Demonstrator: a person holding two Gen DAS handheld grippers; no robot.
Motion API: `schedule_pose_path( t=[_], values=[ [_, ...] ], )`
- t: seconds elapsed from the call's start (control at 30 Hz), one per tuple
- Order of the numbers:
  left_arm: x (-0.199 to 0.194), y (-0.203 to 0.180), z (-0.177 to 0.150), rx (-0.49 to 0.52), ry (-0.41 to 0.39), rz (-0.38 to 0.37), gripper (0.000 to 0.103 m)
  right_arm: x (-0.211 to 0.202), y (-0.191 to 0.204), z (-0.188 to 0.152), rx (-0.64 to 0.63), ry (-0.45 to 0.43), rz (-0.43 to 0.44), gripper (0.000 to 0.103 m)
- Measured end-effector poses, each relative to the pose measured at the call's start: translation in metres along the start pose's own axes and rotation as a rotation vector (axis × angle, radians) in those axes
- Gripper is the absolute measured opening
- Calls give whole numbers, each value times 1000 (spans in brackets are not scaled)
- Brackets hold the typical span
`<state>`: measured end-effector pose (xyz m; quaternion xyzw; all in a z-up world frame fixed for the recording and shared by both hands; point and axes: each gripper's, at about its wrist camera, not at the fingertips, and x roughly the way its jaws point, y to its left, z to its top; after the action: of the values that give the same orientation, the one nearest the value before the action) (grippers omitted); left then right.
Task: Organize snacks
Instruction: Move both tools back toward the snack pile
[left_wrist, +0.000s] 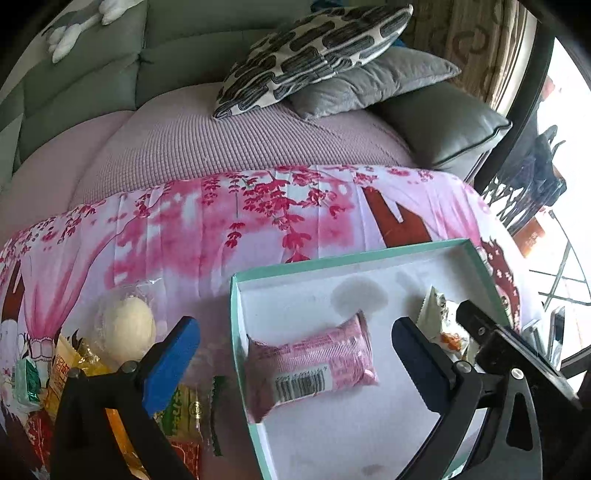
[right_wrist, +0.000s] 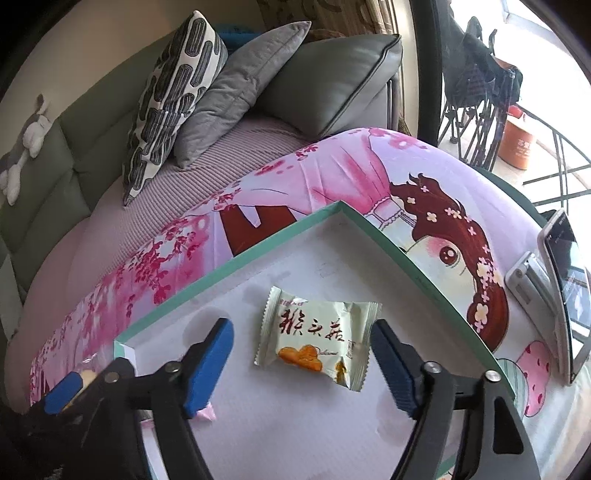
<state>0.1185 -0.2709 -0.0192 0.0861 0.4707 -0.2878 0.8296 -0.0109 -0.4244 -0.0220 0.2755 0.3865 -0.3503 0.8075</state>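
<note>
Two snacks sit in the teal box (left_wrist: 236, 295): pink packet (left_wrist: 312, 363), cream packet (right_wrist: 317, 338). Both grippers (left gripper (left_wrist: 295, 350), right gripper (right_wrist: 301, 354)) gape empty. Snack pile (left_wrist: 122, 354) beside the box remains, so roughly early stage.

Likely home: sofa (left_wrist: 92, 92), cushions (left_wrist: 314, 51).

Both grippers (left_wrist: 295, 360) (right_wrist: 303, 362) wide (tilted down)

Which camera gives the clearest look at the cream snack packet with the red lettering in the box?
The right wrist view: the cream packet lies flat and whole on the box floor, between the open right gripper fingers. The left wrist view shows only part of it, hidden behind gripper fingers.
</note>
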Motion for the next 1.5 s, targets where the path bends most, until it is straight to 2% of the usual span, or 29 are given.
schedule_pose_path(
  t=[0.03, 0.1, 0.33, 0.5, 0.7, 0.8, 0.9, 1.13, 1.27, 1.5],
  values=[
    [-3, 4, 0, -17, -7, -6, 103, 0, 0, 0, 0, 0, -3, 94],
    [-8, 14, -2, -52, -11, 13, 103, -1, 1, -1, -7, -4, -8, 103],
    [-24, 64, -9, -110, -77, 281, 103, -4, 12, -8, -58, 3, -4, 103],
    [-39, 107, -24, -193, -80, 297, 103, -14, 29, -16, -101, -4, 49, 103],
    [-61, 157, -61, -329, -65, 319, 103, -32, 63, -35, -174, 10, 143, 103],
    [-68, 181, -81, -385, -11, 367, 103, -37, 84, -48, -223, 56, 196, 103],
    [-79, 202, -101, -426, 10, 418, 103, -40, 105, -63, -270, 99, 231, 103],
    [-102, 230, -141, -412, 47, 514, 103, -52, 152, -104, -395, 185, 303, 103],
    [-105, 242, -157, -418, 72, 518, 103, -60, 175, -125, -468, 207, 346, 103],
    [-120, 257, -167, -453, 51, 527, 103, -68, 202, -153, -567, 234, 381, 103]
  ],
)
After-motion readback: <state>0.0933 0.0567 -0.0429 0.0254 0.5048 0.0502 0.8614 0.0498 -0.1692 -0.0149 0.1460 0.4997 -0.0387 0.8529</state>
